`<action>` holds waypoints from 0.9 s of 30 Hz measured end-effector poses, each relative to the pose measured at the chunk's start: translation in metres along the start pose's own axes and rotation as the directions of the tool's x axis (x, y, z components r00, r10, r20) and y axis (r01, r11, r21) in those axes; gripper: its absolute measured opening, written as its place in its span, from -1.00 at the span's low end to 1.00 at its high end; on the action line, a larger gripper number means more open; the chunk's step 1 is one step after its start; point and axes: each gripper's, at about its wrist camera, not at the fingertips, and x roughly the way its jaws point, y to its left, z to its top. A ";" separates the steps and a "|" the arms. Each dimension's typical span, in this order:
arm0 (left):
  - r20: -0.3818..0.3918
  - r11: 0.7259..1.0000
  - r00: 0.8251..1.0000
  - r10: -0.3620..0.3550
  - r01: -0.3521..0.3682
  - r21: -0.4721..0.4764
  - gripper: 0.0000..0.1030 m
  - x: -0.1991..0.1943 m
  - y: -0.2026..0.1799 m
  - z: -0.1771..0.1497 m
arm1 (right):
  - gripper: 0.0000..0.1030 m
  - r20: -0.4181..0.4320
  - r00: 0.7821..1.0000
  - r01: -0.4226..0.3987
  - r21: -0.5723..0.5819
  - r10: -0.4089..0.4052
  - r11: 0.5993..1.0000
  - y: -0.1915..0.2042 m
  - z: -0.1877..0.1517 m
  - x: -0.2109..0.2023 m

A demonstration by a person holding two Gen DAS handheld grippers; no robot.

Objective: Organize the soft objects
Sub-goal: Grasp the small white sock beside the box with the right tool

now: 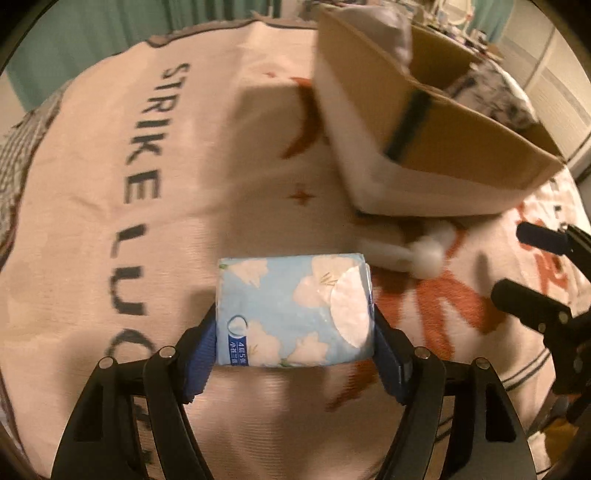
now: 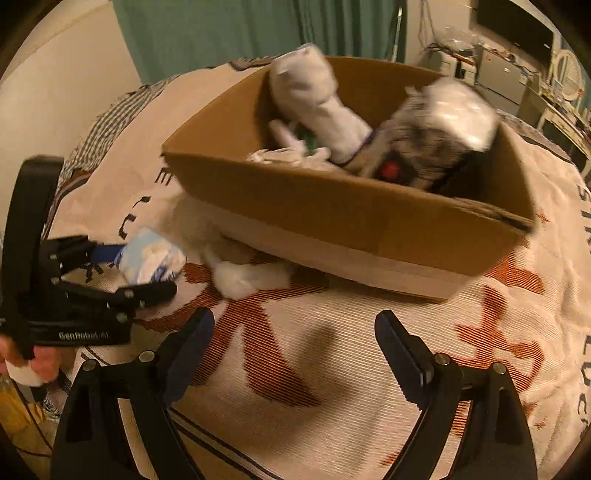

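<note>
My left gripper [image 1: 295, 317] is shut on a blue tissue pack [image 1: 293, 310] with white flowers, held above the pink blanket; it also shows in the right wrist view [image 2: 151, 258] at the left. My right gripper [image 2: 295, 332] is open and empty over the blanket, in front of the cardboard box [image 2: 351, 221]. The box [image 1: 424, 147] holds a grey-white plush [image 2: 317, 107] and a grey striped soft item [image 2: 439, 129]. A white fluffy toy [image 1: 424, 251] lies on the blanket by the box's near side; it also shows in the right wrist view [image 2: 243, 277].
The pink blanket [image 1: 184, 147] with dark "STRIKE LUCK" lettering and orange patterns covers the bed. A green curtain [image 2: 221, 33] hangs behind. Shelves and furniture [image 2: 517, 74] stand at the far right. My right gripper's fingers [image 1: 532, 295] show at the left view's right edge.
</note>
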 end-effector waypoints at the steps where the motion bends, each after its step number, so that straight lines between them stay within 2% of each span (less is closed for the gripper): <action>1: 0.005 1.000 1.000 0.002 -0.002 -0.007 0.41 0.000 0.004 0.000 | 0.71 0.005 1.000 -0.004 -0.002 0.004 1.000 0.006 0.002 0.003; 7: 0.010 0.999 1.000 -0.009 0.009 -0.031 0.41 -0.002 0.024 0.003 | 0.59 -0.027 0.999 -0.022 -0.019 0.022 1.000 0.035 0.014 0.030; 16: 0.007 1.000 1.000 -0.021 0.021 -0.018 0.41 -0.003 0.014 0.007 | 0.54 -0.080 0.994 0.072 -0.014 -0.072 0.997 0.040 0.030 0.064; 17: 0.008 1.000 1.000 -0.022 0.022 -0.021 0.41 -0.002 0.016 0.008 | 0.39 -0.090 0.993 0.077 -0.015 -0.078 0.997 0.041 0.030 0.068; 18: 0.009 0.999 1.000 -0.022 0.022 -0.024 0.41 -0.003 0.017 0.008 | 0.34 -0.100 0.991 0.088 -0.017 -0.090 0.996 0.040 0.030 0.071; 27: -0.004 0.999 1.000 -0.012 0.012 -0.043 0.41 -0.004 0.021 0.004 | 0.09 -0.094 0.993 0.073 -0.023 -0.075 0.997 0.034 0.031 0.069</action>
